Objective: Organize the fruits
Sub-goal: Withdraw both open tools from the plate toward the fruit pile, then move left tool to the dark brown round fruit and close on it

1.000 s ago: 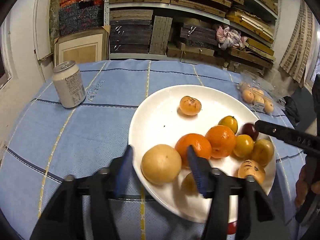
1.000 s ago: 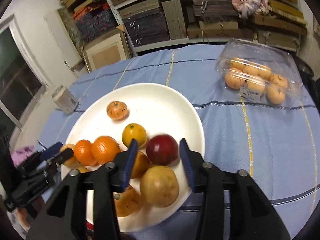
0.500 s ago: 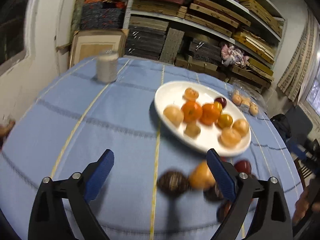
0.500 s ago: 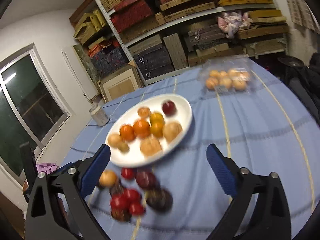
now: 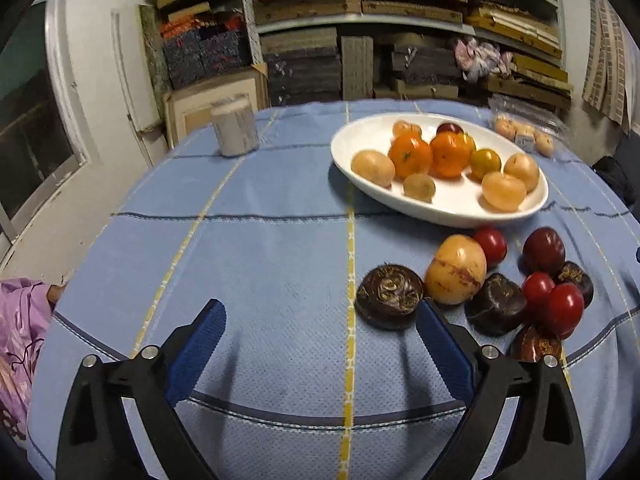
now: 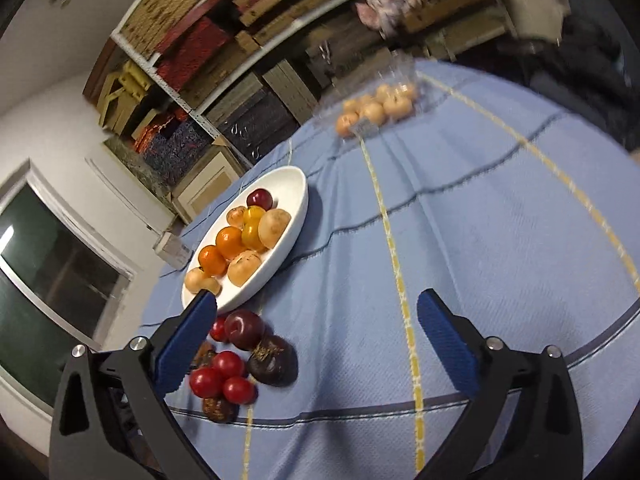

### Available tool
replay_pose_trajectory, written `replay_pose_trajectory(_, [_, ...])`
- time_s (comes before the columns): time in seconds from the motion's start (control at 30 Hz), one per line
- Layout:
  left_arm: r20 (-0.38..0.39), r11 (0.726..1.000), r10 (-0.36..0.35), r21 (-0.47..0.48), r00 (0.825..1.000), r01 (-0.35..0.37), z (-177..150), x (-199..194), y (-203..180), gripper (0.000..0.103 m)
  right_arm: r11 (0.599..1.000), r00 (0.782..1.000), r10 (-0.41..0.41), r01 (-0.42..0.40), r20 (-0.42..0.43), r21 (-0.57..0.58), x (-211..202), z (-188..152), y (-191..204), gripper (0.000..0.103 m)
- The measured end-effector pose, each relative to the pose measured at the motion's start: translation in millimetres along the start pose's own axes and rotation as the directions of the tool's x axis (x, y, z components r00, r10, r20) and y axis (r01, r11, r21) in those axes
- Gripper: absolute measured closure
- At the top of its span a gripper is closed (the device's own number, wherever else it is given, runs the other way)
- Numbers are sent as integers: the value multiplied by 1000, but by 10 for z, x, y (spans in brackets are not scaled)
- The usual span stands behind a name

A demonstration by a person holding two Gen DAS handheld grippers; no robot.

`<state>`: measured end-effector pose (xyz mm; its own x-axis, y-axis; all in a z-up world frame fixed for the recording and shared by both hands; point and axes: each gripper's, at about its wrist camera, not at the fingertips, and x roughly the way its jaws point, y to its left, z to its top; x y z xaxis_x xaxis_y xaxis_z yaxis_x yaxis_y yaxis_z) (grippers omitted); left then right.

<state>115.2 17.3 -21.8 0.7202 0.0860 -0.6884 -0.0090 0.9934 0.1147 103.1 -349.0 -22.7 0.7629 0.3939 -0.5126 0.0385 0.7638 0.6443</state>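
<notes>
Both grippers are out over the blue cloth (image 5: pixel 256 248) with nothing in them. The left gripper (image 5: pixel 320 344) stands wide, only bare cloth between its pads. The right gripper (image 6: pixel 316 334) has its jaws opening, the last little bit by the look of it, and nothing sits between them either.

By my reading this is the gap between picks: one batch is on the plate (image 5: pixel 448 212) and the loose pile (image 5: pixel 500 284) lies on the cloth just in front of it.

On the plate: two oranges, several pale tan fruits, a yellow one, a dark red one at the back. In the pile: small red fruits, a dark plum, a big tan fruit, and dark brown bulbs, possibly water chestnuts, hard to say. The clear box (image 6: pixel 376 108) at the far edge holds pale round fruits; a can (image 5: pixel 234 126) stands apart.

Next move likely calls for choosing one pile fruit and straddling it cleanly; they touch, so neighbours may roll.
</notes>
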Motion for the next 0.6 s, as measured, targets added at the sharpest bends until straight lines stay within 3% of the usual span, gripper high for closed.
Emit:
replay_pose_trajectory(0.2, [-77, 998, -25, 52, 997, 29, 21, 189, -109, 7, 999, 999, 16, -15, -27, 41, 28, 10, -52, 4])
replay_pose_trajectory(0.6, [-80, 999, -15, 31, 997, 18, 162, 328, -110, 7, 999, 998, 14, -12, -59, 32, 83, -34, -2, 4])
